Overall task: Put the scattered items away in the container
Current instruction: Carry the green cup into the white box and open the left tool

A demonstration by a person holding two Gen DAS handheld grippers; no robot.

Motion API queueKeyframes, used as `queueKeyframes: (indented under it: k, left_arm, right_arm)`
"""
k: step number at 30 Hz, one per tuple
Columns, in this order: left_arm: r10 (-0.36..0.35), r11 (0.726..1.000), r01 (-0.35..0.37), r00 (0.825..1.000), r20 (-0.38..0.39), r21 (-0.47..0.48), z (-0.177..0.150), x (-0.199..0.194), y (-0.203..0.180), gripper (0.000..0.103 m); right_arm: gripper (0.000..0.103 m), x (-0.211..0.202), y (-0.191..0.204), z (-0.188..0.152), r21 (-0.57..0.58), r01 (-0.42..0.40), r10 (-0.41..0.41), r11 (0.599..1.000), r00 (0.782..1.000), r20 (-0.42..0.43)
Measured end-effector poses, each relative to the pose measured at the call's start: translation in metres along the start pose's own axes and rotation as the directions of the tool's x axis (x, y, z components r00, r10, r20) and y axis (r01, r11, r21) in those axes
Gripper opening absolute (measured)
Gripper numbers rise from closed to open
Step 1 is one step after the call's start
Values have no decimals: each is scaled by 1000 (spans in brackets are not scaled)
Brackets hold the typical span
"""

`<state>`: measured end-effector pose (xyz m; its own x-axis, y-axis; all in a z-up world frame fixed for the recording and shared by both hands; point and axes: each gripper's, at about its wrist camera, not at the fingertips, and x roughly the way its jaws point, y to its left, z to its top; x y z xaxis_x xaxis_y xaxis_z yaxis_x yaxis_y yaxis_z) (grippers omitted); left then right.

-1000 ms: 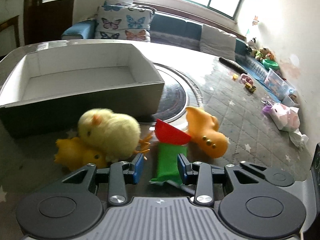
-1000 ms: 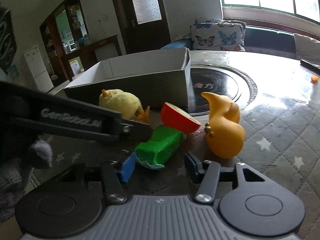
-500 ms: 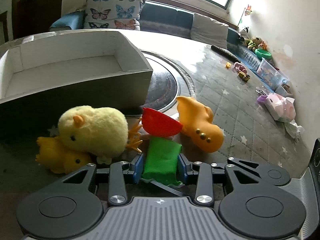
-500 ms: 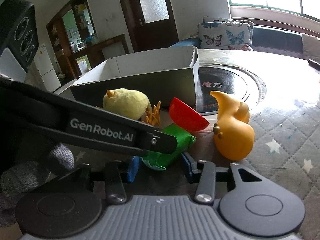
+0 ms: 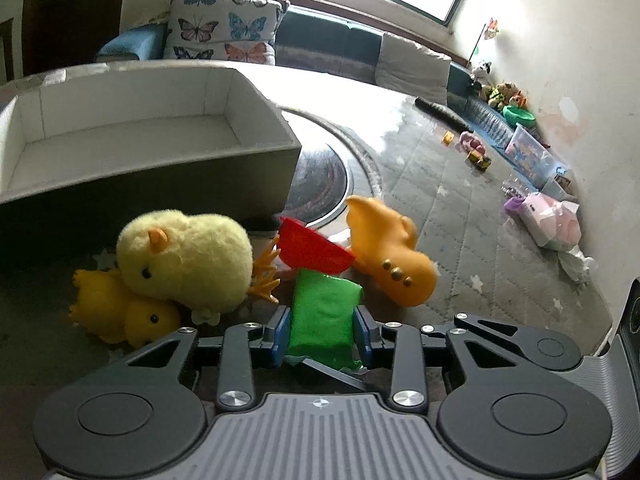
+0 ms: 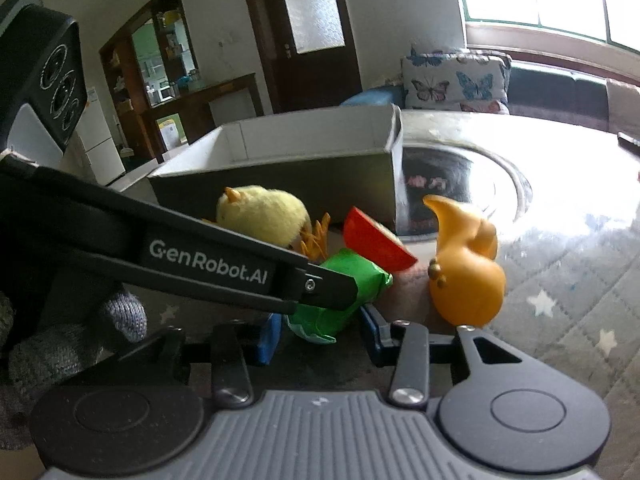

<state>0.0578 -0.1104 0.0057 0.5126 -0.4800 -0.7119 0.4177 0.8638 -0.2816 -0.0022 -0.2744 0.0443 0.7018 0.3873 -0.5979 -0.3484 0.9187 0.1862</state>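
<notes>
Crowding the green packet (image 5: 323, 312): plush chick (image 5: 186, 258), red bowl (image 5: 314, 250), orange toy (image 5: 390, 250).

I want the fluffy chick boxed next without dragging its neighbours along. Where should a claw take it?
Grip the plush chick across its round body, coming from above. It lies on the yellow rubber duck, and its orange feet sit close to the red piece, so a low side approach would likely nudge both.
</notes>
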Motion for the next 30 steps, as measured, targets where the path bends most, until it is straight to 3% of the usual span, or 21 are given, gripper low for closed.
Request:
queueKeyframes:
  k: [7,15,23,30]
  left_arm:
    - [17,1000,-16,994,108,-14,28,-26,3,36]
    - [52,994,-34,984,173,-104,75,-24,31,35]
    - [50,972,-18,990,130,-235,113,9,71,35]
    - [22,950,-4,998,56,-312,120,46,94,35]
  right_arm:
    - [42,-8,10,33,-64,-6,12,998,996,88]
    - [42,25,11,87,-147,-10,28,989,992,123]
    - [42,75,0,127,-145,-17,27,989,997,67]
    - [43,110,-14,128,-123,0,0,992,1000,5]
